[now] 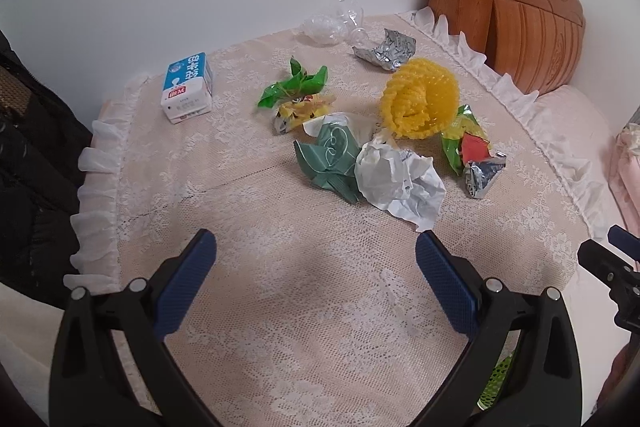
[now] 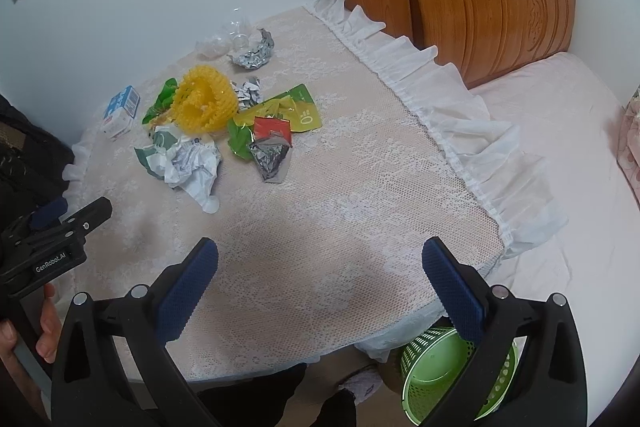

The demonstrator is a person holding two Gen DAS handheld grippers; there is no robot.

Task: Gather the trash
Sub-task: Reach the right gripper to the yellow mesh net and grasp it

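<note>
Both jaws wide and empty; green basket (image 2: 452, 379) below the table (image 2: 320, 227) clear only from right wrist.

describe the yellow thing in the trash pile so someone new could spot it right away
On the lace-covered table beside the wooden headboard, litter is heaped toward the wall. The yellow foam net sits among the wrappers, behind the crumpled white paper. It alone is bright yellow mesh, shaped like an open cup.
</note>
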